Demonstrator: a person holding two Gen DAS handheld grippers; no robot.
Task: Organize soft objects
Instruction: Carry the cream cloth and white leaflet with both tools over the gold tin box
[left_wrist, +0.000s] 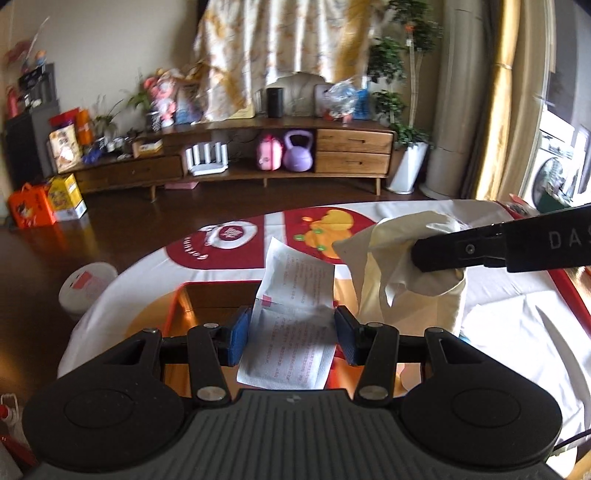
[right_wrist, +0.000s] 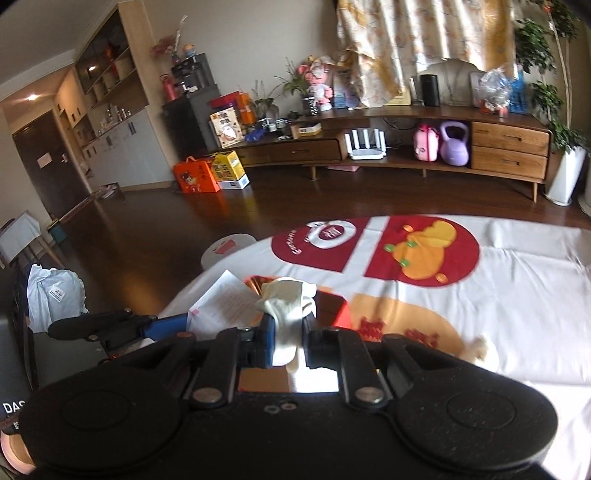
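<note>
Here, cloth (right_wrist: 290, 325) pinched inside right gripper (right_wrist: 288, 341)

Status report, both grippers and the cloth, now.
Right gripper shut on cream cloth, lifted. Left gripper open around printed sheet. Red box below.

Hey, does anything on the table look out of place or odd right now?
Yes: a creased printed paper sheet, not a soft item, sits between the open left gripper fingers over the red box. The right gripper is shut on a cream cloth, which hangs bunched and unfolded above the tablecloth.
</note>
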